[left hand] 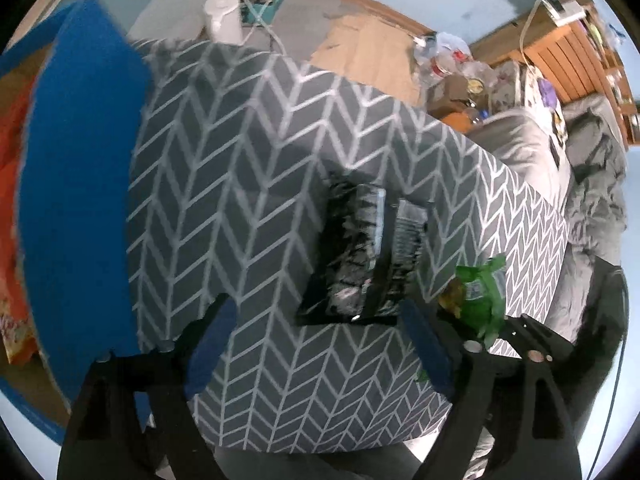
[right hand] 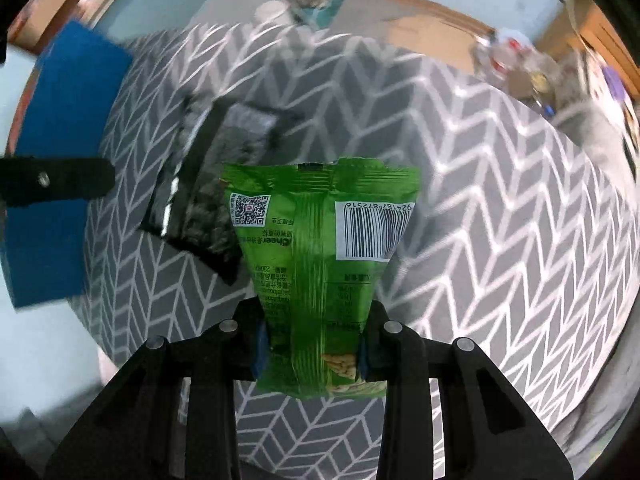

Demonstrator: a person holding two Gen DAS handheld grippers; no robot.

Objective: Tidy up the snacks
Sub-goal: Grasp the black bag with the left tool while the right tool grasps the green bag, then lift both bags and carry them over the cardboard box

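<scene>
My right claw (right hand: 312,350) is closed on a green snack bag (right hand: 324,256), the blue pads pinching its lower end from both sides so the bag stands up in front of the camera, back face toward me with the barcode and a square code showing. It hangs above the grey table cloth with the white zigzag pattern (right hand: 480,208), clear of the surface. Just beyond it lies a black tray (right hand: 216,184) with dark packets inside; the blur is heavy there, so I can't say what they are. My left claw (left hand: 320,344) is spread wide with nothing between its blue pads, hovering over the same cloth (left hand: 224,184) near the tray (left hand: 360,256). From that side the green bag (left hand: 478,300) shows just right of the tray. A blue mat (left hand: 76,184) sits at the table's left edge.
</scene>
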